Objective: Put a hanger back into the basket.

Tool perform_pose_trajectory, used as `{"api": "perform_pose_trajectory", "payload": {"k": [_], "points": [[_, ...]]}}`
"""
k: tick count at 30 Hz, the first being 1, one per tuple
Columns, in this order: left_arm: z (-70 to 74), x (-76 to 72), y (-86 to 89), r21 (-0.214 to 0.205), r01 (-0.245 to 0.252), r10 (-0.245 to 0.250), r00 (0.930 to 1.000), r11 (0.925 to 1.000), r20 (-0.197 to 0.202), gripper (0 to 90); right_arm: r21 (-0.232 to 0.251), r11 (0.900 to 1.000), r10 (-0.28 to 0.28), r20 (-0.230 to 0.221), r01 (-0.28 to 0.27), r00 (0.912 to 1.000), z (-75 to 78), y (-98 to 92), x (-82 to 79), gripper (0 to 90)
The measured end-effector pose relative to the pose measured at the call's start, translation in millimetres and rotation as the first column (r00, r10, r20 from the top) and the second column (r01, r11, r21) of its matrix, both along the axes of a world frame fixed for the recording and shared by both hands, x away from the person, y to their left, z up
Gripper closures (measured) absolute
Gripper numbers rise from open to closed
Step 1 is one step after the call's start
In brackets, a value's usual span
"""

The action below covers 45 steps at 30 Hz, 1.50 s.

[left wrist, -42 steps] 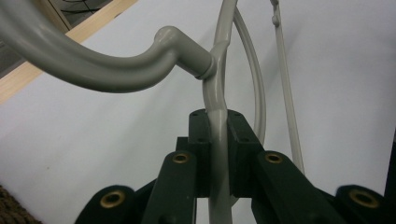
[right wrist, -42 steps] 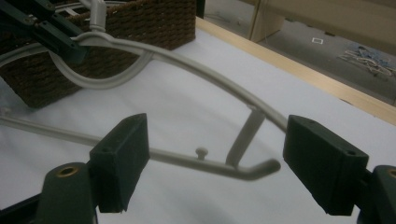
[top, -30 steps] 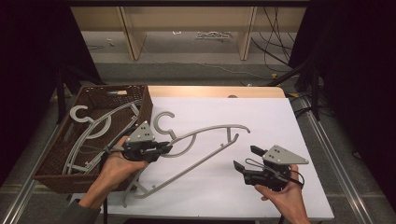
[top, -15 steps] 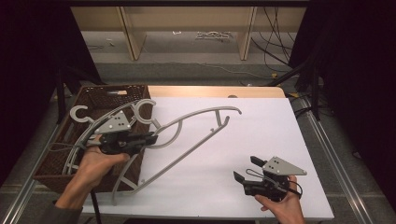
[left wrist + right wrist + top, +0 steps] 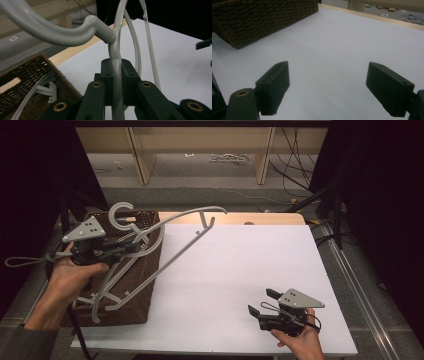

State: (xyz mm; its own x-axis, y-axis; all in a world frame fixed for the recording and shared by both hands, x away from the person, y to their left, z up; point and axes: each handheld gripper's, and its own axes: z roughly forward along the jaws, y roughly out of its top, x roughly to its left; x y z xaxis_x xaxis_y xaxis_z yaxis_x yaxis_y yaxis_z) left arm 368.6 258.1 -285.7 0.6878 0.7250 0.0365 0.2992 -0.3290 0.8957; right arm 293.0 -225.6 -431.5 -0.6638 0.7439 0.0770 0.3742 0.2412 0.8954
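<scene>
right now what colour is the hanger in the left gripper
Light grey plastic hanger, clearest in the left gripper view, clamped in the left gripper.

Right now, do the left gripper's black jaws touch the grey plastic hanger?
Touching. In the left gripper view, the left gripper pinches the grey plastic hanger without gap.

The left claw [image 5: 117, 75] is clamped on the thin grey stem of a plastic hanger [image 5: 116, 85], its two black jaws pressed against it from either side. Just above the jaws the stem joins a thick curved hook [image 5: 57, 31] that sweeps off to the upper left, while two slimmer grey bars of the hanger run up and away on the right. Beyond lies the white tabletop [image 5: 180, 65] with a pale wooden strip along its far edge, and at the lower left sits a dark woven basket [image 5: 27, 75] with more grey hangers [image 5: 45, 86] lying in it.
</scene>
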Motion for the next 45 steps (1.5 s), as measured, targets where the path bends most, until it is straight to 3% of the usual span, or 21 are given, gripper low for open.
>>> {"api": "perform_pose_trajectory", "payload": {"k": [1, 2, 10, 15, 22, 23, 26, 27, 29, 33, 35, 38, 45], "points": [[0.3, 2.6, 4.6, 0.005, -0.013, 0.013, 0.9999, 0.9999, 0.004, 82.0, -0.023, 0.9997, -0.002, 0.015, 0.002, 0.9999, 0.2, -1.3, 0.7, 20.0], [0.4, 5.3, 9.2, 0.011, -0.021, 0.021, 0.9997, 0.9997, 0.009, 82.0, -0.01, 0.9999, -0.002, 0.019, 0.002, 0.9998, -0.5, -0.4, 1.3, 19.9], [-6.9, 25.5, 41.0, 0.022, -0.096, 0.097, 0.9953, 0.9951, 0.0, 81.9, -0.019, 0.9998, 0.0, -0.008, 0.0, 1.0, -1.1, 0.2, 0.6, 19.7], [-13.6, 37.7, 57.5, 0.039, -0.154, 0.155, 0.9879, 0.9873, -0.014, 81.9, -0.026, 0.9997, 0.002, -0.011, -0.003, 0.9999, -2.1, 0.5, 0.9, 19.7], [-20.3, 52.7, 79.1, 0.061, -0.207, 0.208, 0.9781, 0.9763, -0.003, 81.9, -0.049, 0.9988, 0.001, -0.009, -0.001, 1.0, -2.3, -0.7, 1.8, 19.6], [-21.7, 54.2, 81.7, 0.063, -0.217, 0.217, 0.9761, 0.9743, -0.003, 81.9, -0.023, 0.9997, 0.005, 0.009, -0.005, 0.9999, -4.3, 0.9, 3.2, 19.6], [-26.6, 58.0, 90.3, 0.059, -0.227, 0.227, 0.9738, 0.972, 0.006, 82.0, -0.045, 0.999, 0.001, -0.005, -0.001, 1.0, -3.0, -0.3, 2.0, 19.6], [-28.3, 58.7, 93.3, 0.057, -0.234, 0.234, 0.9723, 0.9706, 0.008, 82.0, -0.015, 0.9998, 0.011, -0.013, -0.011, 0.9999, -4.6, 1.5, 2.6, 19.6], [-31.5, 59.9, 98.7, 0.057, -0.243, 0.242, 0.9701, 0.9684, 0.015, 81.9, -0.036, 0.9993, 0.004, -0.005, -0.004, 1.0, -4.2, 0.3, 2.7, 19.6], [-38.4, 61.1, 106.3, 0.07, -0.252, 0.25, 0.9678, 0.9653, 0.025, 81.9, -0.033, 0.9994, 0.004, -0.006, -0.004, 1.0, -4.5, 0.5, 2.8, 19.6], [-41.3, 60.4, 109.9, 0.074, -0.261, 0.259, 0.9654, 0.9626, 0.027, 82.0, -0.034, 0.9994, 0.007, -0.026, -0.008, 0.9996, -4.0, 0.6, 2.1, 19.6], [-46.5, 59.3, 115.8, 0.075, -0.258, 0.257, 0.966, 0.9631, 0.032, 81.9, -0.038, 0.9992, 0.009, -0.021, -0.01, 0.9997, -4.6, 0.5, 2.5, 19.6], [-64.9, 56.6, 126.8, 0.097, -0.282, 0.283, 0.9591, 0.9545, 0.002, 81.9, -0.045, 0.9989, 0.012, -0.012, -0.013, 0.9998, -5.5, 0.4, 3.6, 19.6]]}}
